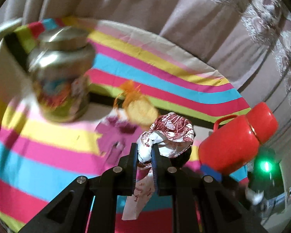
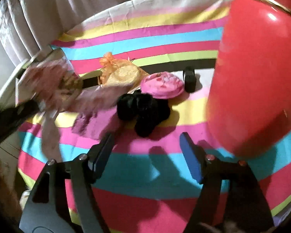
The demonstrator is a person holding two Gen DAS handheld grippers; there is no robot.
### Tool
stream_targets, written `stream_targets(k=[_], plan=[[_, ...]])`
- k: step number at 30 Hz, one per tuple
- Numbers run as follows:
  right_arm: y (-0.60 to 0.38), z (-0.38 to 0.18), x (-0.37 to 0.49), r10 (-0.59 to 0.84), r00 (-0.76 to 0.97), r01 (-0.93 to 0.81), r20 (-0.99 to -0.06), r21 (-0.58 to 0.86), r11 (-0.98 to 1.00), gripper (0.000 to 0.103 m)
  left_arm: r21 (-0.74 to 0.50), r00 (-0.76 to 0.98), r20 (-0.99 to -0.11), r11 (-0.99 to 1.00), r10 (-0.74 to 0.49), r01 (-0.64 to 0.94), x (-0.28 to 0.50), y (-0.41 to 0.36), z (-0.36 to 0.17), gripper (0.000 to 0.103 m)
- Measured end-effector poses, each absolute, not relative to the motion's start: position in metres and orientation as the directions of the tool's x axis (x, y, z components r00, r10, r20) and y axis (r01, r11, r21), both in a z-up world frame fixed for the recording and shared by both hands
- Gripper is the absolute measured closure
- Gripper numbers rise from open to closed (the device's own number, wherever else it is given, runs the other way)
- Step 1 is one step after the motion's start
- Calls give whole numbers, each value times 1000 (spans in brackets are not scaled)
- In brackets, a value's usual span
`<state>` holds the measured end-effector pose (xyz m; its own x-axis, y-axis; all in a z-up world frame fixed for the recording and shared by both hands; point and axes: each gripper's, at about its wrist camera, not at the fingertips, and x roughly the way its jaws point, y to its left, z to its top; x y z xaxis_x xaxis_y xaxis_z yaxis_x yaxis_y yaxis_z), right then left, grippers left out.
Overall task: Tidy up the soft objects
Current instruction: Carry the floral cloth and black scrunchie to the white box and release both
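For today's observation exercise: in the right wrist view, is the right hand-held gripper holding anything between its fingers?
No: the right hand-held gripper stands open, with only the striped cloth showing between its fingers.

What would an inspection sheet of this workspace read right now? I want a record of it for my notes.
Surface: striped cloth in pink, blue, yellow and green covers the table.
Job's things: patterned red-and-white cloth; black soft bundle; round pink pad; orange mesh pouch.
Clutter: red container at the right; metal jar at the left, blurred; small black block.
Grippers: left claw shut on the patterned red-and-white cloth, which hangs below it; right claw open, nothing between its jaws.
Cables: nothing seen.
Surroundings: pale curtain behind the table; green light at far right.
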<state>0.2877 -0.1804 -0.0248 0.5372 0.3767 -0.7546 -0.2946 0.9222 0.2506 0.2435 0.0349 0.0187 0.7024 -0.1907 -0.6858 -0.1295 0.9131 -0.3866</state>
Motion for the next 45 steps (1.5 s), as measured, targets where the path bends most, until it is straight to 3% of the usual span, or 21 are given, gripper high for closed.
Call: stream_targets(k=[10,12,14,17,29,45], plan=[[-155,-46,331,298,510,-275,-807,175,945,33,-453,698,-691,864,-186,-219,226,56,-6,89],[-152,-49,336,276,513,-270,-813,152,951,41,-456,697,-691,863,-190,-217,227,56,-8,89],[-148,-54,341,277,500,-277,-820,152,949,64,-458,695,-692,863,-196,-213,227,55,-11,89],[-145,-52,337,271,523,-295,-808,127,947,81,-467,698,-687,859,-201,-213,227,55,-10,89],[-182,-6,281,363,562,-321,-743,209,924,84,-516,748,-625,837,-223,-182,212,54,14,89],[-232,34,209,351,617,-308,-704,194,931,84,-563,765,-551,825,-334,-45,188,6,50,89]])
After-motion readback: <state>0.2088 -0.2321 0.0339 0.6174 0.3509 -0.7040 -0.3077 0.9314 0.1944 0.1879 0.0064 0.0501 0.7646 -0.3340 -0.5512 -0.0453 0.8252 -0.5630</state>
